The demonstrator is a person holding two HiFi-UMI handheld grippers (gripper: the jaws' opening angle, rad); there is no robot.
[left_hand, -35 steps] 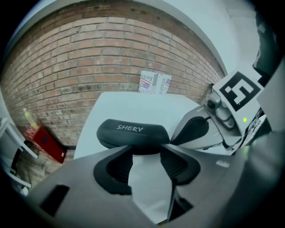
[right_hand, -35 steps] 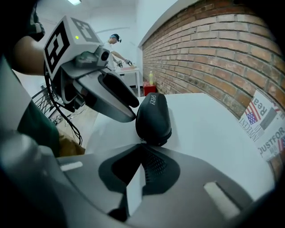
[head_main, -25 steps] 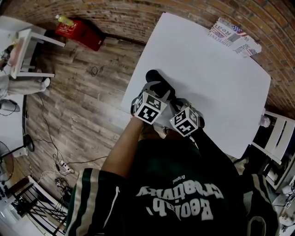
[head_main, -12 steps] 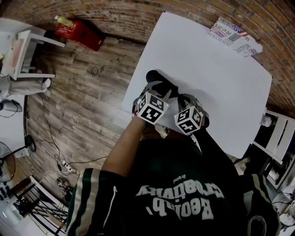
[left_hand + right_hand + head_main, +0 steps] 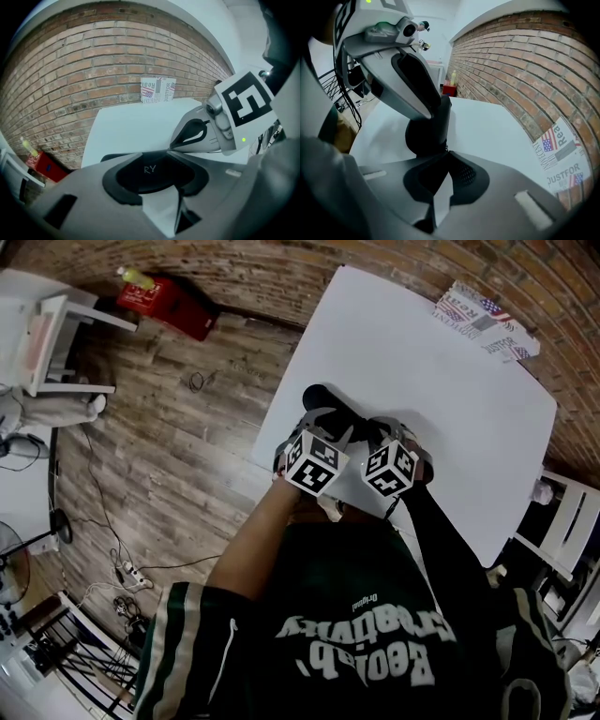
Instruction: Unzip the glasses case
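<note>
Unzipping is judged under way, extent untold: the one glasses case [image 5: 323, 401], on the worktop [image 5: 422, 381], is held in the half-spread jaws of the left gripper [image 5: 152, 161], while those of the right gripper [image 5: 440, 154] are pinched together, apparently on the zip pull [image 5: 441, 149]. Two grippers and one printed packet [image 5: 483, 320] are counted

The head view looks steeply down from above the person onto the white table [image 5: 441, 381]. Each gripper view rides close behind its jaws, facing across the table toward the brick wall [image 5: 93, 65]. All three share the table, the glasses case [image 5: 323, 401] and the far printed box [image 5: 483, 320].
</note>
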